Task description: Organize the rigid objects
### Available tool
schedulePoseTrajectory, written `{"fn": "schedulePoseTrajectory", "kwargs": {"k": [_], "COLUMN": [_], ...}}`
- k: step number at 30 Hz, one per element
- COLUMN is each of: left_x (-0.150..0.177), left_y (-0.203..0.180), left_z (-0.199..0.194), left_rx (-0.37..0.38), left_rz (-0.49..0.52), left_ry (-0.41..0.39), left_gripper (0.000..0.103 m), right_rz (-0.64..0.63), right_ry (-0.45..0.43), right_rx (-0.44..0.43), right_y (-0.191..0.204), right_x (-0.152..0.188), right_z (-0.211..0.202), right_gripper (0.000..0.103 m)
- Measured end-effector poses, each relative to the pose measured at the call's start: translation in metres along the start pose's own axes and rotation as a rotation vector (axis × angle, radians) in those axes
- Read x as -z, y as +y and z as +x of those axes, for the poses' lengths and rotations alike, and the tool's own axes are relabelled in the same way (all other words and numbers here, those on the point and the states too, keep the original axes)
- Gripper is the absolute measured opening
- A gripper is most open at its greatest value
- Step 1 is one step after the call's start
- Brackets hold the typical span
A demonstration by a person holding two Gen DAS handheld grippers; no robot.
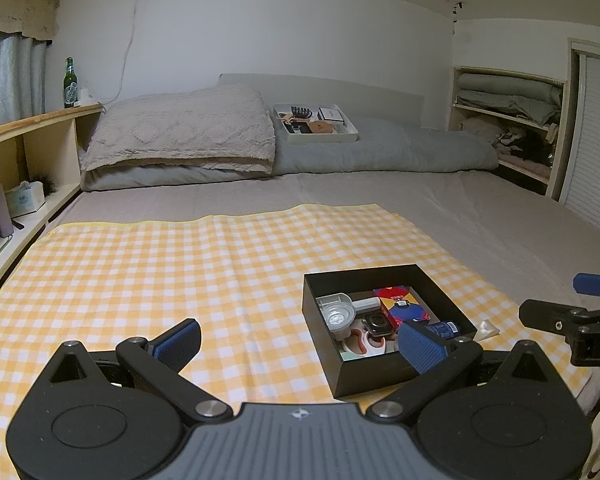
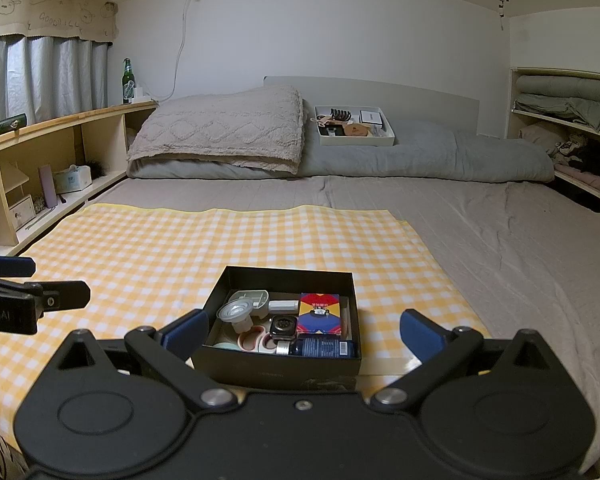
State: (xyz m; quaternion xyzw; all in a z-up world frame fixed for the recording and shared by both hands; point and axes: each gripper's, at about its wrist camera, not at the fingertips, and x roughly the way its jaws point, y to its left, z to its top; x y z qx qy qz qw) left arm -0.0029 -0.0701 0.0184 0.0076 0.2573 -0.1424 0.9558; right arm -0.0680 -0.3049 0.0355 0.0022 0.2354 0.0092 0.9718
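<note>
A black open box (image 1: 444,288) (image 2: 256,372) sits on the yellow checked cloth (image 1: 160,272) (image 2: 172,256) near the bed's front edge. It holds several small things: a grey plastic part (image 2: 240,308), a smartwatch (image 2: 283,326), a colourful card box (image 2: 319,314), a dark blue bottle (image 2: 324,347) and a pink tape roll (image 2: 252,340). My left gripper (image 1: 300,344) is open and empty, left of the box, its right finger over the box's near corner. My right gripper (image 2: 302,332) is open and empty, its fingers either side of the box's near end.
A white tray (image 1: 320,138) (image 2: 356,140) of small items rests on the grey duvet by the headboard. A folded blanket (image 2: 224,136) lies beside it. Wooden shelves (image 2: 60,152) run along the left, with a green bottle (image 2: 128,82). A white scrap (image 1: 486,328) lies right of the box.
</note>
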Motion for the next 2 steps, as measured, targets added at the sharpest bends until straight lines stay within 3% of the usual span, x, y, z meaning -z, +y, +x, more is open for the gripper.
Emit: {"fn": "schedulePoseTrajectory", "kwargs": {"k": [2], "left_x": [-0.0002], "left_y": [0.0007], "left_z": [-0.0003], "left_rx": [-0.002], "left_rz": [0.001], "left_ry": [0.001], "left_gripper": [0.103], "right_rz": [0.0], "right_ry": [0.0], "right_rx": [0.0], "right_y": [-0.0002], "right_x": [0.0002], "right_z": [0.0], "right_gripper": [0.103]}}
